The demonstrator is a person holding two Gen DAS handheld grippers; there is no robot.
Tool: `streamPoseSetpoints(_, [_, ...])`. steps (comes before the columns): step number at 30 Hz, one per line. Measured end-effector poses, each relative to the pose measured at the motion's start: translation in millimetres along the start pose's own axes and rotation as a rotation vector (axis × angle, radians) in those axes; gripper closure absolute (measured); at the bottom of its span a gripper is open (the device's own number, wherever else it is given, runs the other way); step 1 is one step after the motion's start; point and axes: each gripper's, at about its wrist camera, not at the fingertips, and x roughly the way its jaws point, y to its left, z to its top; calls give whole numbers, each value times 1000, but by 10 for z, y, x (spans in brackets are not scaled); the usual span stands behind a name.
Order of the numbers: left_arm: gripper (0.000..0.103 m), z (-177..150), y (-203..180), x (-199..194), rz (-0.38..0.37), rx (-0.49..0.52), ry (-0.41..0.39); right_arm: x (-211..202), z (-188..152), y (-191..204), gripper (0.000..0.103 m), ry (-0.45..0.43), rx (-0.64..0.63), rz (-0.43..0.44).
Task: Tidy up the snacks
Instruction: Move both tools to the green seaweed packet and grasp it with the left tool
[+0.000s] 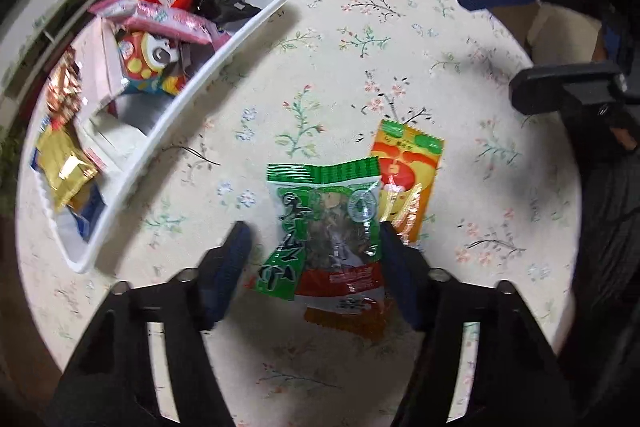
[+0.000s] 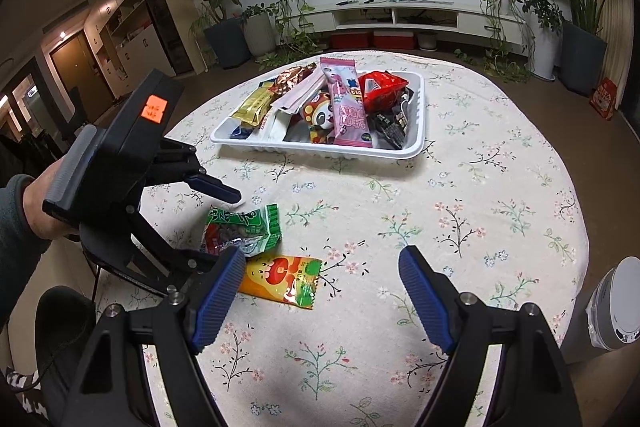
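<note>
The left gripper (image 1: 312,247) is straddling the green snack packet (image 1: 326,227), fingers apart, not clamping; the packet's long axis is running along the fingers. It is lying mid-table, overlapping the orange packet (image 1: 404,171). The right gripper (image 2: 322,291) is hovering open, farther off.

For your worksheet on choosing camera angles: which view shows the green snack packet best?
The left wrist view: the green snack packet lies central, large, seen from above between the left gripper's jaws. The right wrist view shows it smaller and slanted, partly behind that gripper.
</note>
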Motion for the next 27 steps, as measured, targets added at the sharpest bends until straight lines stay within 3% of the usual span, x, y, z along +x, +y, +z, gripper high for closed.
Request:
streamPoseSetpoints(11, [56, 14, 50, 10, -38, -60, 12, 18, -32, -8, 22, 12, 6, 2])
streamPoseSetpoints(16, [66, -5, 57, -38, -14, -82, 0, 68, -60, 86, 22, 28, -75, -12])
streamPoseSetpoints(27, [71, -105, 85, -85, -16, -128, -16, 141, -165, 325, 22, 52, -222, 33])
